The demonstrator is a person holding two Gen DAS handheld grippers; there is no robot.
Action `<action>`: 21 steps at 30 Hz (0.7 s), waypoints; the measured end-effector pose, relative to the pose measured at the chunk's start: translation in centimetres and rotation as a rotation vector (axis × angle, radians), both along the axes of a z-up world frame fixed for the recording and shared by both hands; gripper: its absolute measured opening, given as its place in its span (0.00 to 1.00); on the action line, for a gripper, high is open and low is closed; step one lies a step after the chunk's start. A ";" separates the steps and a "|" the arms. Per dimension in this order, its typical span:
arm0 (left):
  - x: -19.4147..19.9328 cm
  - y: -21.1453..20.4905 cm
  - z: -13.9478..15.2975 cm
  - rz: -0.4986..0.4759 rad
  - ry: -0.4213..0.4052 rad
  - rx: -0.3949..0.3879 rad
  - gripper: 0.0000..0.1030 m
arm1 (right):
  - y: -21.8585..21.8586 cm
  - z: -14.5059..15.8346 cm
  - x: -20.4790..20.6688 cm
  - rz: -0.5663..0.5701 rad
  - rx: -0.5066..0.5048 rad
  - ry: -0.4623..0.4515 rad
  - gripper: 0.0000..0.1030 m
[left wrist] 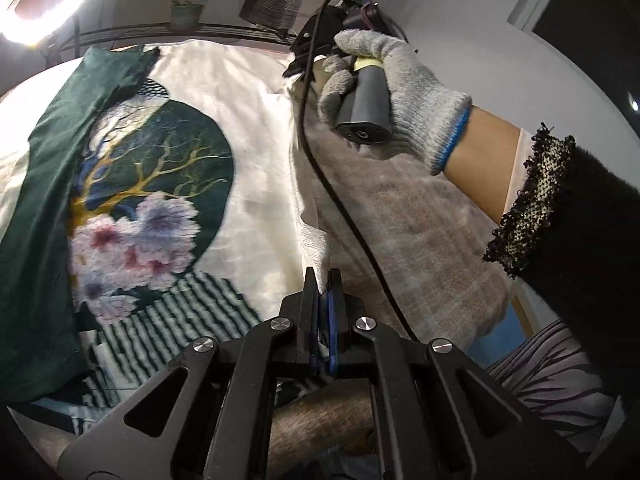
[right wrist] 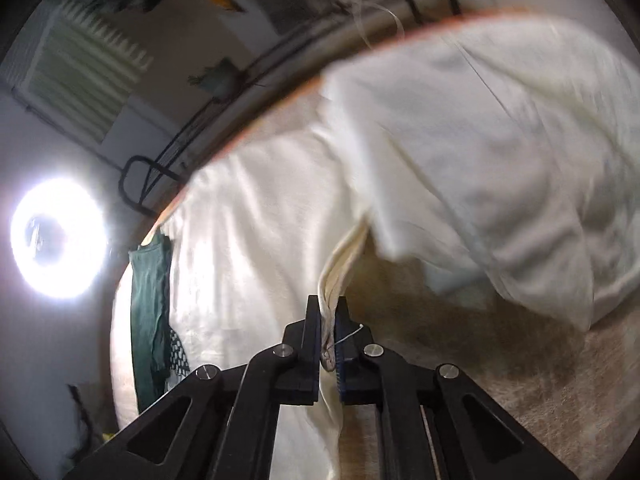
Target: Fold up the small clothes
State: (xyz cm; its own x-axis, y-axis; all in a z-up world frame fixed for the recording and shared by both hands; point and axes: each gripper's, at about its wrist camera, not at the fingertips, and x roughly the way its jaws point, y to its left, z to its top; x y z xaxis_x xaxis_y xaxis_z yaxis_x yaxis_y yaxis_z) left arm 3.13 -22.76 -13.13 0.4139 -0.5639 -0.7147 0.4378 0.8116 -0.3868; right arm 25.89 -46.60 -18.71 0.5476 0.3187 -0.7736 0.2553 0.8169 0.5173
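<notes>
- Beige, fuzzy table covering point(left wrist: 420, 232) lies under everything, with a grey wall and a glaring ring light point(right wrist: 60, 238) behind it.
- Left gripper point(left wrist: 322, 280): fingers pressed together on the cream edge of the shirt point(left wrist: 256, 152) at the near side of the table.
- Right gripper point(right wrist: 329, 312): fingers pinched on a bunched cream hem of the same shirt, a loose thread trailing from the clamp.
- Shirt: cream satin-like cloth with a dark green sleeve point(left wrist: 44, 200), a round green print of gold branches and pink-purple blossoms point(left wrist: 132, 236), and green-white stripes below.
- It lies spread over the table's left part; in the right wrist view, one cream portion is lifted and folded over, blurred.
- A grey-gloved right hand point(left wrist: 400, 92) grips the right gripper's handle above the shirt's far edge; a black cable point(left wrist: 340, 208) hangs from it across the covering.
- A potted plant point(left wrist: 186, 12) stands on a dark rail behind the table.
</notes>
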 end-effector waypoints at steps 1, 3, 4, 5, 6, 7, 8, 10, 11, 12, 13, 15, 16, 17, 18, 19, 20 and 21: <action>0.0 0.7 0.1 0.013 0.008 -0.012 0.01 | 0.8 1.0 0.1 0.019 -0.036 -0.025 0.02; -0.1 1.9 0.2 0.044 0.027 -0.039 0.01 | 2.1 2.5 0.3 0.054 -0.084 -0.065 0.02; 0.0 2.8 0.2 0.068 0.042 -0.061 0.01 | 3.0 3.4 0.4 0.078 -0.108 -0.086 0.02; 0.0 3.3 0.3 0.085 0.051 -0.075 0.01 | 3.9 4.2 0.7 0.097 -0.136 -0.104 0.02; 0.1 4.1 0.2 0.110 0.062 -0.092 0.01 | 4.9 4.9 1.0 0.116 -0.159 -0.119 0.02; 0.0 4.7 0.2 0.129 0.069 -0.104 0.01 | 5.6 5.4 1.1 0.132 -0.171 -0.129 0.02; 0.0 5.7 0.2 0.154 0.079 -0.120 0.01 | 6.7 5.9 1.5 0.148 -0.182 -0.139 0.02; -0.1 7.3 0.2 0.196 0.091 -0.144 0.01 | 8.8 6.7 2.1 0.174 -0.206 -0.157 0.01; -0.4 8.0 0.3 0.214 0.094 -0.151 0.01 | 10.0 7.1 2.4 0.186 -0.227 -0.166 0.01; -0.5 8.8 0.3 0.234 0.098 -0.158 0.01 | 11.2 7.5 2.7 0.198 -0.250 -0.177 0.01; -0.6 9.5 0.3 0.249 0.101 -0.164 0.01 | 12.6 7.9 3.0 0.215 -0.267 -0.189 0.01; -0.8 11.0 0.2 0.286 0.104 -0.168 0.01 | 15.4 8.2 3.5 0.264 -0.274 -0.208 0.01; -1.0 11.7 0.1 0.301 0.106 -0.166 0.01 | 16.5 8.2 3.6 0.282 -0.280 -0.213 0.01; -1.0 12.4 0.0 0.319 0.110 -0.164 0.01 | 18.0 8.1 3.8 0.308 -0.290 -0.217 0.01; -1.1 13.2 -0.2 0.336 0.115 -0.162 0.01 | 19.7 7.9 4.0 0.338 -0.306 -0.216 0.01; -1.2 14.1 -0.5 0.358 0.124 -0.163 0.01 | 21.0 7.8 4.1 0.362 -0.322 -0.216 0.01; -1.5 14.7 -0.8 0.372 0.131 -0.161 0.01 | 22.4 7.6 4.2 0.389 -0.341 -0.215 0.00; -1.5 15.3 -1.1 0.387 0.138 -0.157 0.01 | 24.2 7.2 4.2 0.427 -0.369 -0.213 0.01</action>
